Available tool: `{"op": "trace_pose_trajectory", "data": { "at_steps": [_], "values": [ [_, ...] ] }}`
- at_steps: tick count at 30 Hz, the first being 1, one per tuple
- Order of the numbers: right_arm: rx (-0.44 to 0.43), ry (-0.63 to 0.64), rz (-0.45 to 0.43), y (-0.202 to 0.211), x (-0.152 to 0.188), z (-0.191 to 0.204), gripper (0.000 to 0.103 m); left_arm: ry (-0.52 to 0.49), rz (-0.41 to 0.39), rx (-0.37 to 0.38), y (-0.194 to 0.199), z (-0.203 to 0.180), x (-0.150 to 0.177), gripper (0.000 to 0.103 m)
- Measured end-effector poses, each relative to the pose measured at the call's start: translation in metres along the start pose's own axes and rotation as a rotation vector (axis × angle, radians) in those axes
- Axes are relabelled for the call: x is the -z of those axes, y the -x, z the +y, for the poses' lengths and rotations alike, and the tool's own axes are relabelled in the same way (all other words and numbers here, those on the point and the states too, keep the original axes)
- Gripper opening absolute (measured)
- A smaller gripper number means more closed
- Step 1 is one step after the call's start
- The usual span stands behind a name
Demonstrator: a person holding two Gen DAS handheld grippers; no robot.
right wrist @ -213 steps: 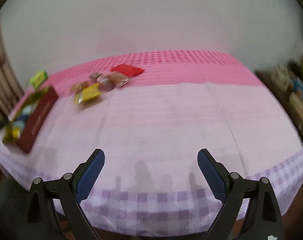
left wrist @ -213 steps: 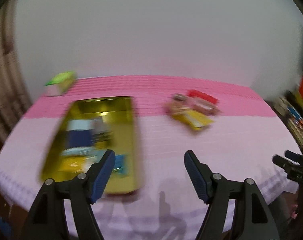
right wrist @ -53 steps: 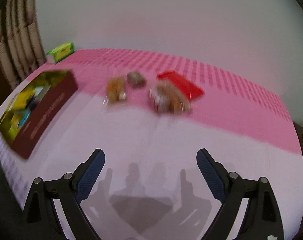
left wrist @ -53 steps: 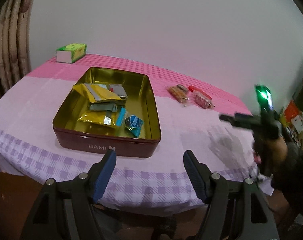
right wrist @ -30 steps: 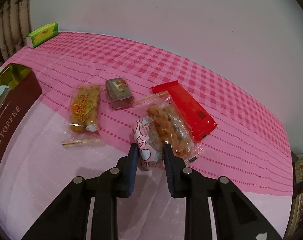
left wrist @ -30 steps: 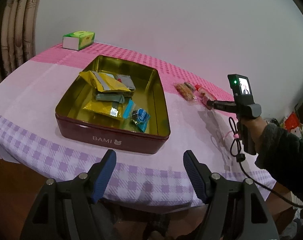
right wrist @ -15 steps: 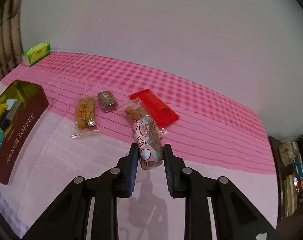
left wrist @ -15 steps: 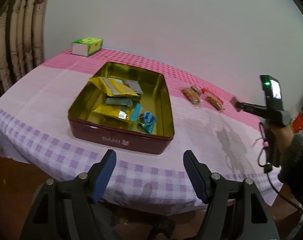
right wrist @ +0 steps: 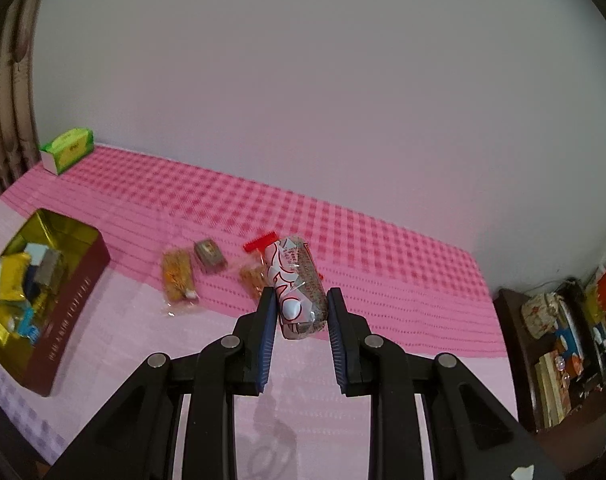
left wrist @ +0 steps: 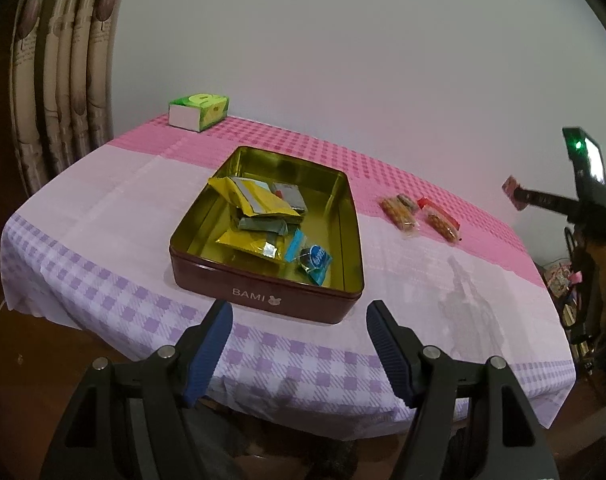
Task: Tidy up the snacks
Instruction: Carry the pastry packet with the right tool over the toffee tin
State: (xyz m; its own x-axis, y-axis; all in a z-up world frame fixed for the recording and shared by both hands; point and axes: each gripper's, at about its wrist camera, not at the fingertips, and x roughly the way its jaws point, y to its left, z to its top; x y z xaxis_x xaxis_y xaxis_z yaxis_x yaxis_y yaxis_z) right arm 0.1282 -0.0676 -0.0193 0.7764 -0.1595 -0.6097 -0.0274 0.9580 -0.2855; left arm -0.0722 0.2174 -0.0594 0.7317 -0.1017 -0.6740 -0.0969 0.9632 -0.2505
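Lifted off the tablecloth [right wrist: 383, 320], right tool [right wrist: 301, 312] clamps snack packet [right wrist: 299, 284].

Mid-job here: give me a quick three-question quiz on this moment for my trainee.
1. True or false: the right claw is shut on the white-and-red snack pack, held above the tablecloth.
2. Which is in the open tin? A) yellow packets B) a banana C) a cup
3. Fill in: the left claw is ____.

Key: 1 true; 2 A; 3 open. The green box sits at the table's far corner.
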Motion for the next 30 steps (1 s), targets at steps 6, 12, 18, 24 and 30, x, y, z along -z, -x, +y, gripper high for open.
{"op": "trace_pose_trajectory", "data": {
  "at_steps": [6,12,18,24,30],
  "values": [
    [-0.013,0.018,-0.037,0.021,-0.01,0.016,0.022,0.003,-0.011,-0.012,0.002,0.0,0.0,0.071],
    [-0.026,0.039,-0.059,0.031,-0.015,0.034,0.022,0.003,-0.012,-0.017,0.002,0.0,0.001,0.071],
    [-0.049,0.065,-0.061,0.032,-0.017,0.054,0.022,0.009,-0.012,-0.016,0.002,0.002,0.001,0.071],
    [-0.07,0.087,-0.055,0.031,-0.018,0.074,0.022,0.022,-0.013,-0.019,0.004,0.006,0.0,0.071],
    [-0.091,0.115,-0.051,0.029,-0.021,0.096,0.022,0.05,-0.02,-0.024,0.006,0.013,-0.001,0.071]
  ]
}}
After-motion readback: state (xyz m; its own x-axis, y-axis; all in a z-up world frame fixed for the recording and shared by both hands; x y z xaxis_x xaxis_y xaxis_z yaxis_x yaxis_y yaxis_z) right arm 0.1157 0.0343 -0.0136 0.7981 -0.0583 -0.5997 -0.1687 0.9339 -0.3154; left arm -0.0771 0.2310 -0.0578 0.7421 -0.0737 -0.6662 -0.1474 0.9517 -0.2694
